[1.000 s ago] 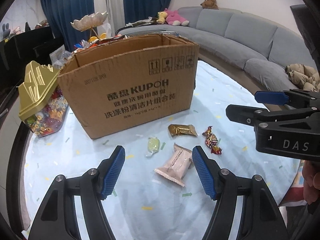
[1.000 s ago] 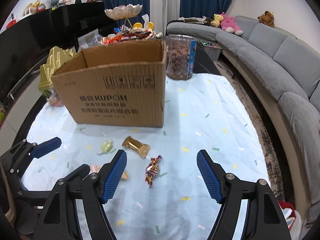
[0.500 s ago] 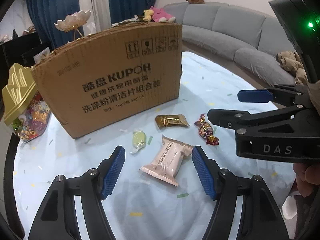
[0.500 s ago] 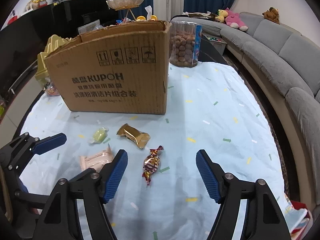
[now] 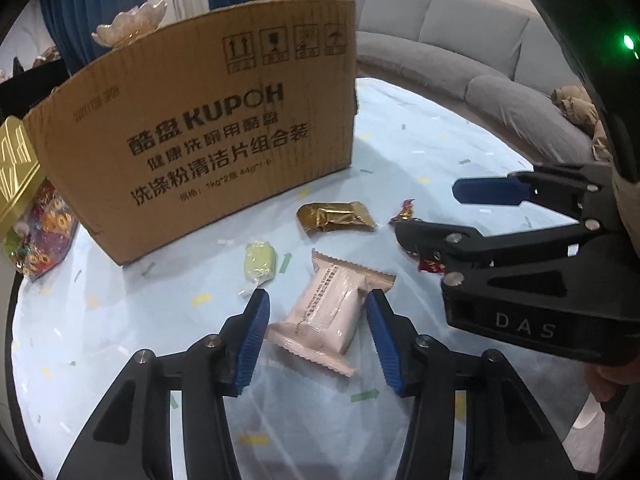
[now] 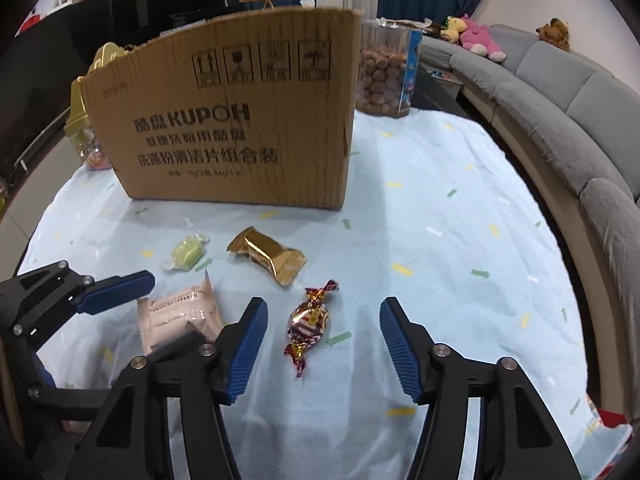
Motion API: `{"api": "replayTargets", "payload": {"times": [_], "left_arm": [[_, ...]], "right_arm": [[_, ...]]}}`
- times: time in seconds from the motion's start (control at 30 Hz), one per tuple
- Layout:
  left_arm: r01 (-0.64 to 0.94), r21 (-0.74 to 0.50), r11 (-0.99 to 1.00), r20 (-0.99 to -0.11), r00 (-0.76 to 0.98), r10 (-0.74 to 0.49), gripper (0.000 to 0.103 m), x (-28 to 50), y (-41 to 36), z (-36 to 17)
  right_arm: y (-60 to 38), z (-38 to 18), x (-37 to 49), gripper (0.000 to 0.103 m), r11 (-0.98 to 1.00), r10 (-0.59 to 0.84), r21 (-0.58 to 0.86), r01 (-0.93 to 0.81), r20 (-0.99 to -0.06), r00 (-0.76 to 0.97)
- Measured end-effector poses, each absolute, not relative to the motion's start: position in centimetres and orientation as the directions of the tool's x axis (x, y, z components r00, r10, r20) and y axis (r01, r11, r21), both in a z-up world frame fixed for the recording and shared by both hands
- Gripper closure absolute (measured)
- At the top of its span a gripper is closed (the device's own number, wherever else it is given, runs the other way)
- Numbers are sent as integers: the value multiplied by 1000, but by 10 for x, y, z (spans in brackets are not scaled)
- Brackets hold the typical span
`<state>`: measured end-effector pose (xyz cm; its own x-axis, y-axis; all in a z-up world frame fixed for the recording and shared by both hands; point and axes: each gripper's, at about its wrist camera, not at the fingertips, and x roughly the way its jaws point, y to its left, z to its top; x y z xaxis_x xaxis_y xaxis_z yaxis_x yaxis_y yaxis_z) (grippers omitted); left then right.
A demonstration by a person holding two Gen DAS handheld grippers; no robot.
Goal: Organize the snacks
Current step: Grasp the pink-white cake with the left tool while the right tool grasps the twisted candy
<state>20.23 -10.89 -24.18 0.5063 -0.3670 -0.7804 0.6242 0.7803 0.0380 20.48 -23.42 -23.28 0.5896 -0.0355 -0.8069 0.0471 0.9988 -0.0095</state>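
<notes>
Jaws of our left gripper (image 5: 316,334) are closing around the pink wafer packet (image 5: 330,312) lying on the pale blue tablecloth (image 5: 120,320); the blue pads stand just beside its edges, not yet pressing. Our right gripper (image 6: 322,346) is closing too, its pads still clear of the red-and-gold twisted candy (image 6: 308,322) between them. Beyond lie a green candy (image 6: 187,254) and a gold-wrapped bar (image 6: 268,254), then the cardboard box (image 6: 240,120) marked KUPOH, with a cookie jar (image 6: 386,72) behind.
</notes>
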Motion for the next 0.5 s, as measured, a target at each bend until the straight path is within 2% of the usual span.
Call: {"api": "replayTargets", "payload": {"times": [0.23,0.5], "left_arm": [[633,22,774,-785,490,-378,58,205,-112,-247],[623,5,782,-788,484,-381,71,208,-110,-250]], "right_arm": [[-236,-244,209,50,999,-21,8,48,-822,569],[-236,-251,215,73,999,-6,17,38,-838,546]]}}
